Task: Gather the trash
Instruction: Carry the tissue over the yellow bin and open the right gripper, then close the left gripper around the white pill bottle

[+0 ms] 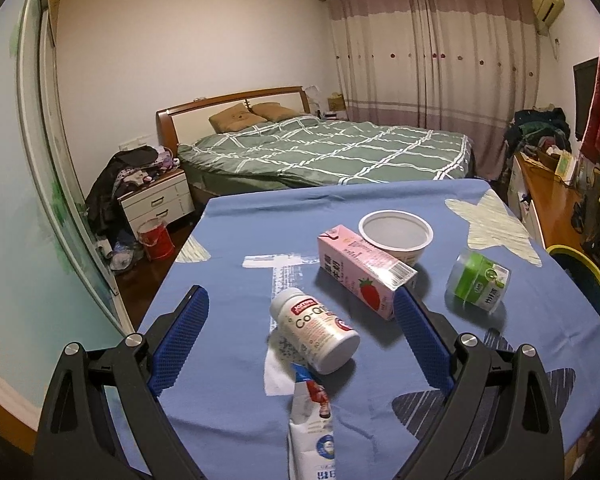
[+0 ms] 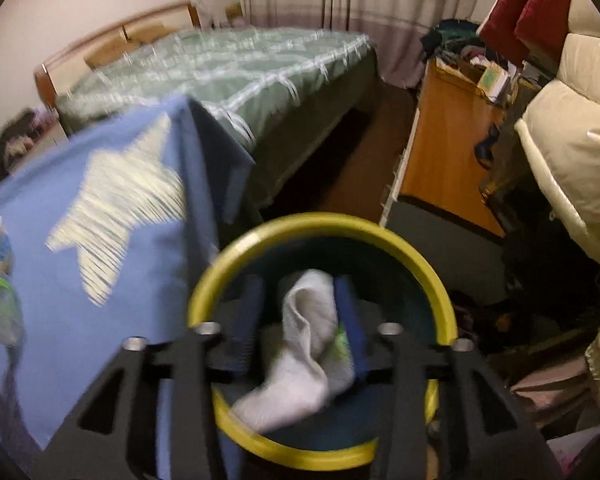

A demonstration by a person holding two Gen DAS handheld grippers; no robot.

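— Left wrist view?
— Left gripper (image 1: 300,312) low over the blue-clothed surface (image 1: 228,240), fingers (image 1: 184,332) spread wide, gripping nothing. Between them a white pill bottle (image 1: 316,330) on its side; beyond, pink carton (image 1: 364,270), white bowl (image 1: 396,234), green jar (image 1: 478,282).

— Right wrist view?
— Right gripper (image 2: 300,316) tipped down over the yellow-rimmed bin (image 2: 428,264), fingers (image 2: 350,320) clamped on a crumpled white tissue (image 2: 304,348), blurred.

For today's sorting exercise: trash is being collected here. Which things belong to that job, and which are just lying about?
Job: white bottle, pink carton, white bowl, green jar, sachet, crumpled tissue, yellow-rimmed bin.

Lying about: bed, nightstand, curtains, clothes piles.
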